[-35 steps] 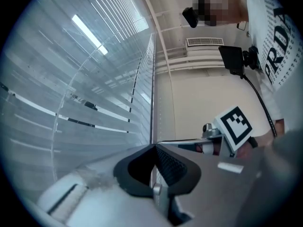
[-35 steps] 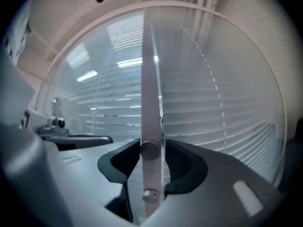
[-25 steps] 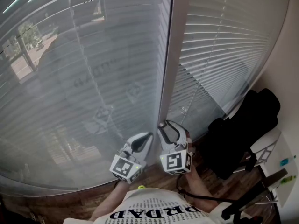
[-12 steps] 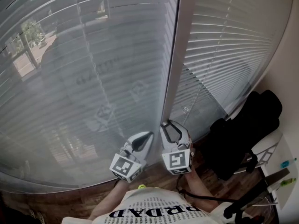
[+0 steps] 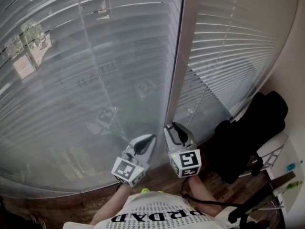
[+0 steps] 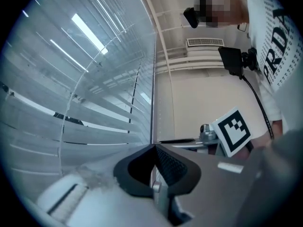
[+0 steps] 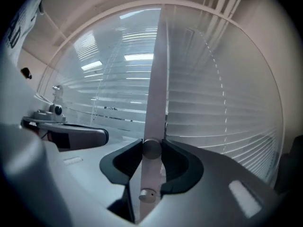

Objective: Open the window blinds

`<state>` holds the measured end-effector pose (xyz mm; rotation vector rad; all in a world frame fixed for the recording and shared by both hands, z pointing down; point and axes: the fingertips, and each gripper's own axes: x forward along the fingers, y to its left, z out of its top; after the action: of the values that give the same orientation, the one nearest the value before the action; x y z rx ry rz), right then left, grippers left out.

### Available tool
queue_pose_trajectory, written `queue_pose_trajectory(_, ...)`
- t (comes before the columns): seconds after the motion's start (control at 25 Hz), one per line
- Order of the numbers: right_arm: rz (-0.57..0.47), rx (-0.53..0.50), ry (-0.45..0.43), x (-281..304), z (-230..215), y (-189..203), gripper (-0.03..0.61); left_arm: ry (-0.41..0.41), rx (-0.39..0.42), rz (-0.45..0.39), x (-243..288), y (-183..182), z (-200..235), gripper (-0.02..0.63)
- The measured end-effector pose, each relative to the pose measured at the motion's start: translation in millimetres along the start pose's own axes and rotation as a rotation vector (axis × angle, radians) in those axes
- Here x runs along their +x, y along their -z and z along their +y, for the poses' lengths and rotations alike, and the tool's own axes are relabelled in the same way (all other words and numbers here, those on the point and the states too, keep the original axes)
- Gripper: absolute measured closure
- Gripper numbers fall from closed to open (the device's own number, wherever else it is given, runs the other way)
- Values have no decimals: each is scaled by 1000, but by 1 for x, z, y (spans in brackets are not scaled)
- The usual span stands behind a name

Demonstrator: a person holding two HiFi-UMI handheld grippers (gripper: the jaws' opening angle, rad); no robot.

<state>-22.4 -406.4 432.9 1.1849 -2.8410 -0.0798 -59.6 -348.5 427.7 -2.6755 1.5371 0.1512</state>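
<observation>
OK, vs. a sec ago: the right gripper (image 5: pixel 170 128) has rolled, so its marker cube now sits tipped w/ the face turned up and to the right. The left gripper (image 5: pixel 152 138) hasn't budged. Slats of the left blinds (image 5: pixel 86 70) look a bit more parted, w/ some green showing thru low down. The right claw is clenched on a small round grey knob (image 7: pixel 151 148), smooth and seen end-on, on the pale flat frame strip (image 5: pixel 178 66) btw the two panes. The left claw is pinched closed w/ nothing in it, tips just beside that strip. Both sets are thin horizontal slats behind shiny glass that reflects the markers; the right blinds (image 5: pixel 233 46) are the same kind. A black padded bulk (image 5: pixel 243 137), bag or chair, can't tell, sits near the right blinds on the wood floor (image 5: pixel 71 206).
</observation>
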Motion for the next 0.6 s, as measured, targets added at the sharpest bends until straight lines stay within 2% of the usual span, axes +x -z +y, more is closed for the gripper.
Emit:
queue_pose_trajectory(0.24, -23, 176, -6, 0, -3, 0, 445, -5, -20, -4, -1, -3, 1, 621)
queue_pose_trajectory(0.6, -31, 366, -21, 1, -5, -2, 445, 9, 2, 12, -4, -3, 2, 622)
